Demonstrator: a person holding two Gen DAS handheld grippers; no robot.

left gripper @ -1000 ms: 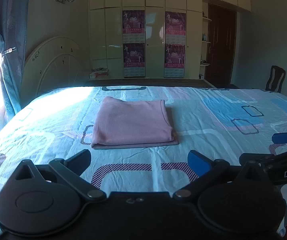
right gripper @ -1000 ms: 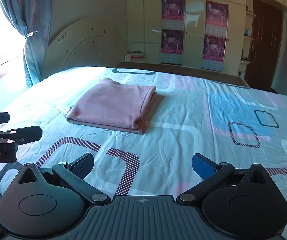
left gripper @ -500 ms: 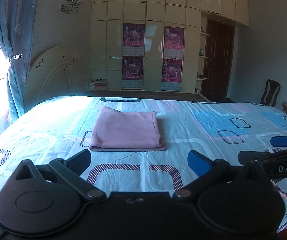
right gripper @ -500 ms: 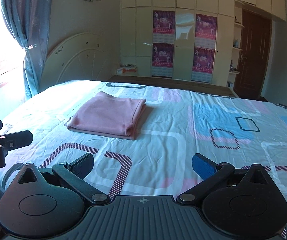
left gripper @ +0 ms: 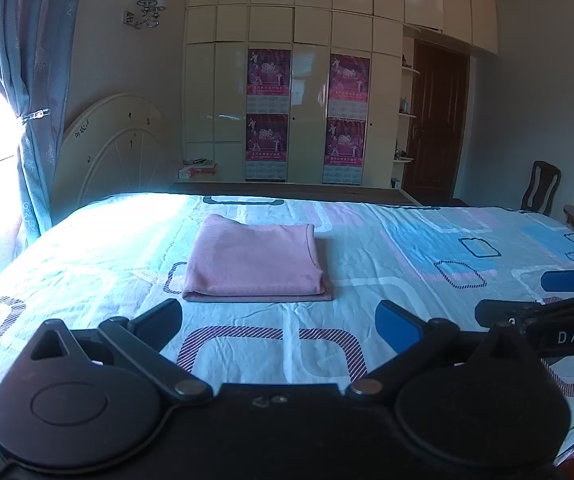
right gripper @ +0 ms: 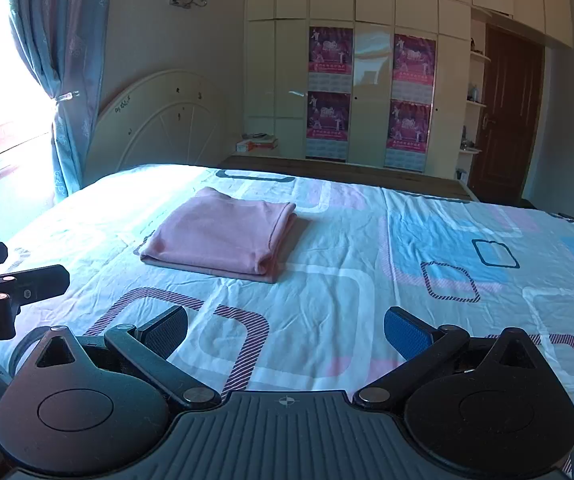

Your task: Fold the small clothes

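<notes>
Two grippers, left gripper point(left gripper: 279, 322) and right gripper point(right gripper: 285, 330), spread wide, holding nothing, low in frame. Pink garment point(left gripper: 255, 264) folded square, centre-left on bedsheet point(left gripper: 387, 280); probably left there because finished.

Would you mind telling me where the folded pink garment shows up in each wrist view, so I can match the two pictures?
Left wrist: folded pink garment lies just left of centre on the bedsheet.
Right wrist: it lies further left, above the left finger.
Shared landmark: the posters on the wardrobe.
</notes>
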